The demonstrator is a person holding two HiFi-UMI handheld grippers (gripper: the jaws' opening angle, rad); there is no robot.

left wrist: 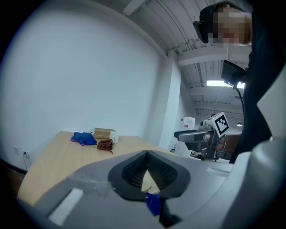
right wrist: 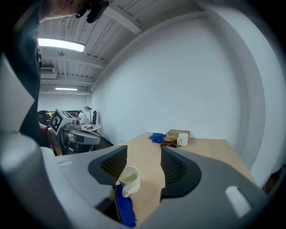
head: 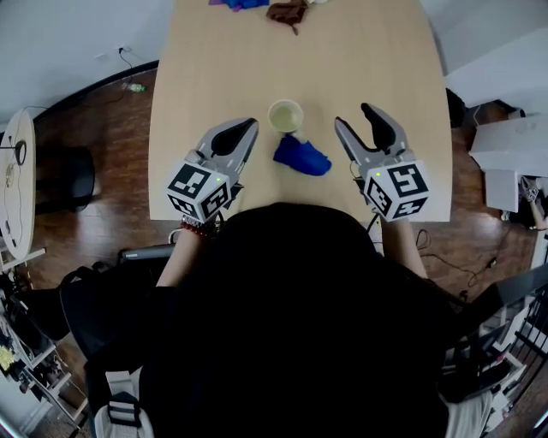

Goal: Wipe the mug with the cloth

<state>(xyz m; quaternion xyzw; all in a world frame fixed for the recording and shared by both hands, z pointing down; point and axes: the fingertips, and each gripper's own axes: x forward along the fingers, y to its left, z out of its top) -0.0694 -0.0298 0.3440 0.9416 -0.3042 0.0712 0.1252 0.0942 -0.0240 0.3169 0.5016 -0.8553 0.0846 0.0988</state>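
Observation:
A cream mug [head: 285, 115] stands upright on the wooden table [head: 223, 68], near the front edge. A crumpled blue cloth [head: 301, 156] lies on the table just in front of it, touching its base. Both grippers hover above the table on either side of the mug, apart from it. My left gripper [head: 248, 128] is shut, its jaws meeting at the tips with nothing held. My right gripper [head: 355, 118] is open and empty. In the right gripper view the mug [right wrist: 127, 179] and cloth [right wrist: 125, 208] show low between the jaws. The left gripper view shows slivers of the cloth [left wrist: 153, 203] below the closed jaws.
At the table's far end lie a second blue cloth [head: 242, 3] and a brown cloth [head: 288, 12], with a cardboard box [right wrist: 178, 133] and a white mug [right wrist: 182, 139] beside them. A small round table [head: 17, 171] stands on the floor at the left.

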